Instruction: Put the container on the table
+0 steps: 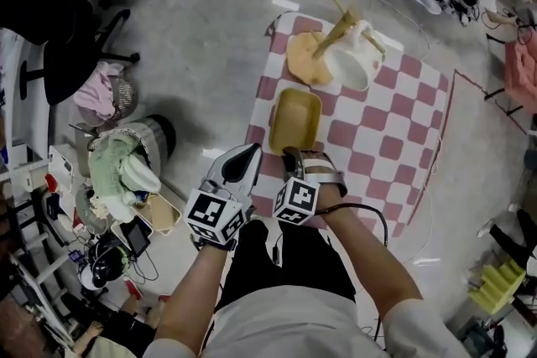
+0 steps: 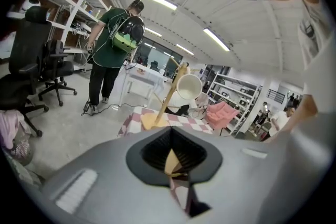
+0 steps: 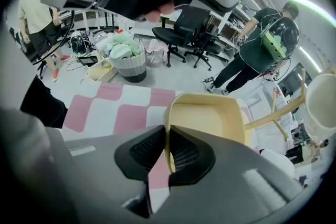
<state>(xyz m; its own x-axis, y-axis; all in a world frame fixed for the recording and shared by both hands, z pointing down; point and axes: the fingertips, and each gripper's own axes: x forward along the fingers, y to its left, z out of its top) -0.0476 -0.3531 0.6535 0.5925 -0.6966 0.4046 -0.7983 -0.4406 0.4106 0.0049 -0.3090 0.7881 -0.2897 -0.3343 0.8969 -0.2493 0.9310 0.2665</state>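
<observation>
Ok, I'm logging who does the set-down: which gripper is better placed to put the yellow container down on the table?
Right. The right gripper is shut on the near rim of the container, over the checkered table. The left gripper sits beside it, shut on nothing.

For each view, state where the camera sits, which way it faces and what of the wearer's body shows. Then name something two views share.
Head view: on the head, facing down at the checkered cloth and yellow container; both forearms, left tool and right tool show.
Left gripper view: on the left tool, facing across the cloth toward a white bucket; its jaws show.
Right gripper view: on the right tool, facing the container, its jaws clamping the rim.
Shared: both gripper views show a person in green.
</observation>
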